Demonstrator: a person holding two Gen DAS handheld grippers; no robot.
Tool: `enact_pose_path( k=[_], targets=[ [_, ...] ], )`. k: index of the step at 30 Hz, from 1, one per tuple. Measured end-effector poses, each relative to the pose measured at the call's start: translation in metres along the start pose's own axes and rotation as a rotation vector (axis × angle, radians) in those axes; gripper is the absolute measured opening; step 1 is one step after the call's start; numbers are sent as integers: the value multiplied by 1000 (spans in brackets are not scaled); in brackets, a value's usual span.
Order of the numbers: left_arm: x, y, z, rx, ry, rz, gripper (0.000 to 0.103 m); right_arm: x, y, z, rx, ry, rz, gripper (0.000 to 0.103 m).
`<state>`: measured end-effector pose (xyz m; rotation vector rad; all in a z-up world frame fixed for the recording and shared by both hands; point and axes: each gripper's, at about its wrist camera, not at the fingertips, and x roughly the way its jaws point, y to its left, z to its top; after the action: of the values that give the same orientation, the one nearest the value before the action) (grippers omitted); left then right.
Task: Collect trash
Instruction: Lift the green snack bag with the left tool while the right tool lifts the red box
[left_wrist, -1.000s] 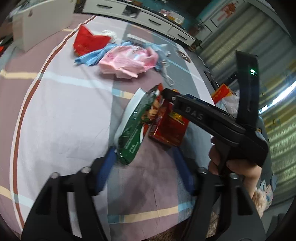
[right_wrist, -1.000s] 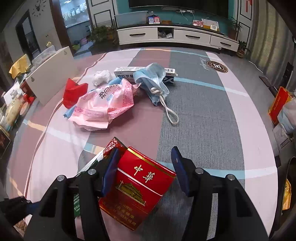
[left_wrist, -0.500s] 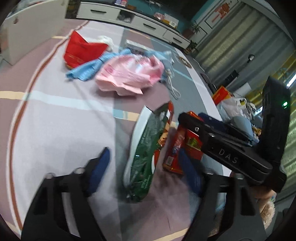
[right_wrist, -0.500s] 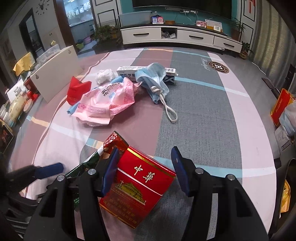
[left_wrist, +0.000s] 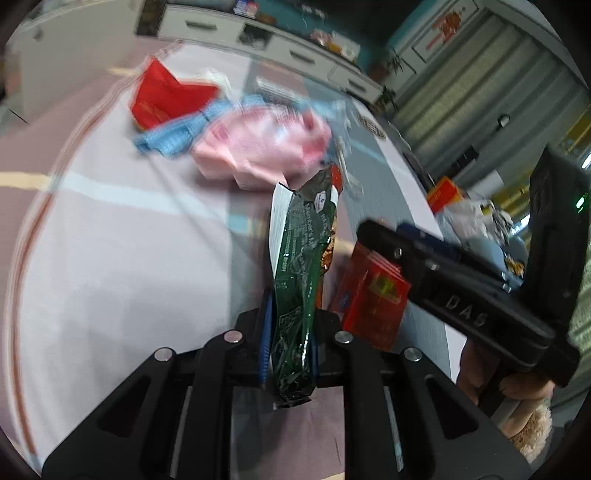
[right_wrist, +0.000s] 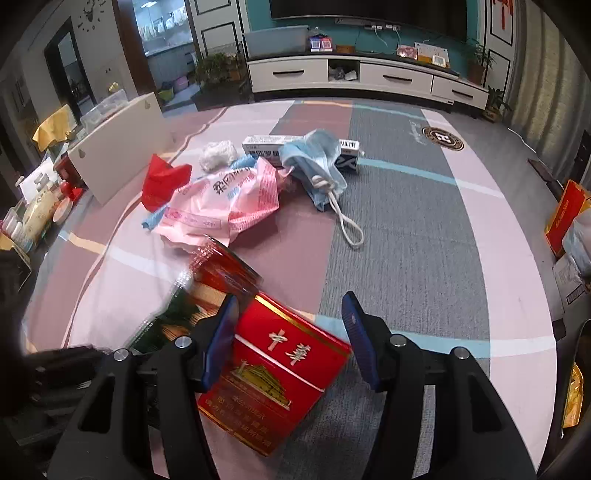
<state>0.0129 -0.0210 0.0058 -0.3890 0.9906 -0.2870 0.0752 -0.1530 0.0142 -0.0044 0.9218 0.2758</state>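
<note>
Left wrist view, left to right: a red bag (left_wrist: 162, 98) and a pink wrapper (left_wrist: 266, 147) lie far back on the striped surface (left_wrist: 110, 258); in the foreground the left gripper (left_wrist: 290, 332), whose jaws have just been closing, is clamped on the lower end of the green snack wrapper (left_wrist: 303, 266), which stands upright between the blue pads. Just right of it is the red cigarette pack (left_wrist: 373, 295). Right wrist view: the right gripper (right_wrist: 291, 332) holds that pack, though firm contact at the right-hand pad is unclear; a blue face mask (right_wrist: 317, 162) and white box (right_wrist: 266, 142) remain beyond. Step in hand: securing two pieces of trash. The next move probably calls for lifting both clear and carrying them to a bin, not visible here.
</note>
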Motion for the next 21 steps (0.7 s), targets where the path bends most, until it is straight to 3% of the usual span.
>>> enact_pose_path(
  k=[5,7,9,16,21],
  targets=[
    [-44,11,9,-38,-147,61,17,-6,6,0,-16,-30,-9,59],
    [-56,16,13,-58,-183,69,17,-8,9,-1,-7,-29,-31,70],
    [-68,23,14,-85,-216,78,17,-11,12,-3,-2,-33,-72,74],
    [-85,35,18,-123,-255,103,17,6,21,-20,78,48,-131,77],
    [-90,34,14,-120,-276,133,17,15,32,-27,25,45,-188,81]
  ],
)
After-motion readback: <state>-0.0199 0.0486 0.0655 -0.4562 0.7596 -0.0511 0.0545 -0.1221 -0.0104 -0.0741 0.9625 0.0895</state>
